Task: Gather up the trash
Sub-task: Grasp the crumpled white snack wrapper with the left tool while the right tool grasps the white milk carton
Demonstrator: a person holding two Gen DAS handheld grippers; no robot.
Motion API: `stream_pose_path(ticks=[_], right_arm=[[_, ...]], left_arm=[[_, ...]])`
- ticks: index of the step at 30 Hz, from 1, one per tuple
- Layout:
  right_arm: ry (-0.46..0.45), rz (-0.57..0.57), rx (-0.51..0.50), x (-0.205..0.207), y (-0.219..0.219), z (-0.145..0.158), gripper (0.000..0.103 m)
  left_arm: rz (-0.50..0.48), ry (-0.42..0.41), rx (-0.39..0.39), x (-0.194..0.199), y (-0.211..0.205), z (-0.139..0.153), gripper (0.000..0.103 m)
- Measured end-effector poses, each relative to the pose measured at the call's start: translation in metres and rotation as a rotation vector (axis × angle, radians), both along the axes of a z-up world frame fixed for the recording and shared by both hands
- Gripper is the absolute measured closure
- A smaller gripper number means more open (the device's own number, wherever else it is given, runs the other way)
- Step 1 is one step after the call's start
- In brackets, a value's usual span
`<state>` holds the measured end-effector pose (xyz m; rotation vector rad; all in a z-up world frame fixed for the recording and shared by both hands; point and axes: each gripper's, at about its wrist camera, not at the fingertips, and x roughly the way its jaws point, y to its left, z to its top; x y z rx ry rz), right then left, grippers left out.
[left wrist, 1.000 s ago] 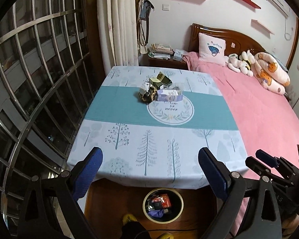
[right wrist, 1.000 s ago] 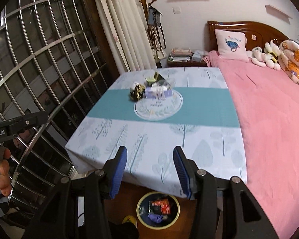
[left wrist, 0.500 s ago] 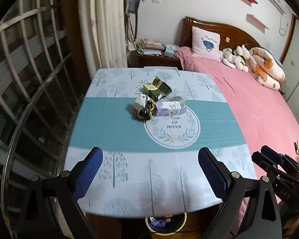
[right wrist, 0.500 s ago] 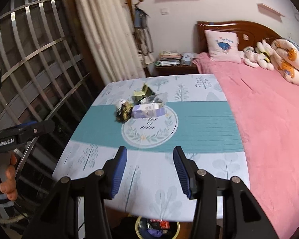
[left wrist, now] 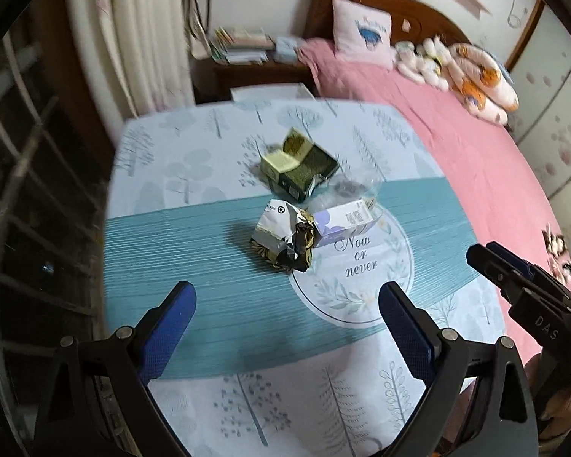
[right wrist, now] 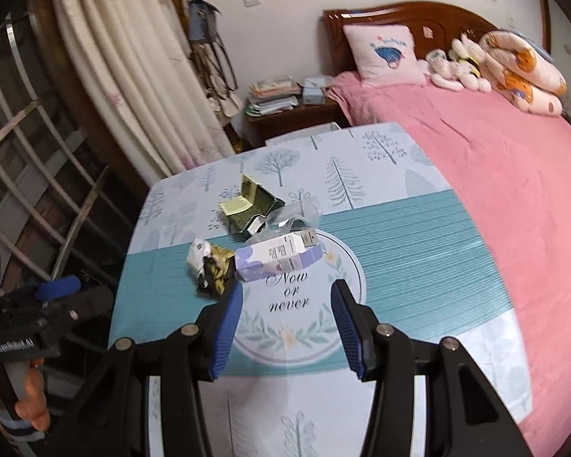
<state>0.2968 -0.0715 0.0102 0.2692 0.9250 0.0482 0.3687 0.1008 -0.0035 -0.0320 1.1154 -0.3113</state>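
A small heap of trash lies mid-table: a crumpled gold-and-silver wrapper [left wrist: 283,238] [right wrist: 211,264], a lilac-and-white carton [left wrist: 342,224] [right wrist: 278,261] on its side, a torn dark green box [left wrist: 299,165] [right wrist: 249,209] behind them, and a crinkled clear plastic piece [left wrist: 356,186] [right wrist: 297,215]. My left gripper [left wrist: 285,301] hovers open in front of the wrapper, nothing between its blue pads. My right gripper [right wrist: 287,301] stands open just short of the carton, empty. Each gripper shows at the edge of the other's view.
The table [left wrist: 209,297] wears a tree-print cloth with a teal band and a "Now or never" roundel. A pink bed [right wrist: 495,160] adjoins its right side. Curtains [right wrist: 133,87], a window grille [left wrist: 26,152] and a nightstand with papers [right wrist: 278,95] stand behind.
Both grippers have advanced over the table toward the trash heap, which now looms much larger. The floor bin seen under the near edge has dropped out of view. Jaw openings look unchanged.
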Motion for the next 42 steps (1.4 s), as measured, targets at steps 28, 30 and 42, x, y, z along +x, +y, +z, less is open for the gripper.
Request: stream_pose_path(ticks=[28,30,42], right_arm=[[0.264,-0.230,0.179,0.110,0.019,-0.112,0.031],[0.273,-0.268,0.196,0.117,0.020,-0.116,0.030],[0.357,-0.326,0.150,0.145,0.036,-0.137,0.029]], left_arm=[[-0.060,0.128,0.056,0.101,-0.031,-0.122,0.037],[-0.053,0.117,0.055,0.100,-0.024,-0.119,0.037],[0.000,0.096,0.029,0.103,0.012,-0.102,0.037]])
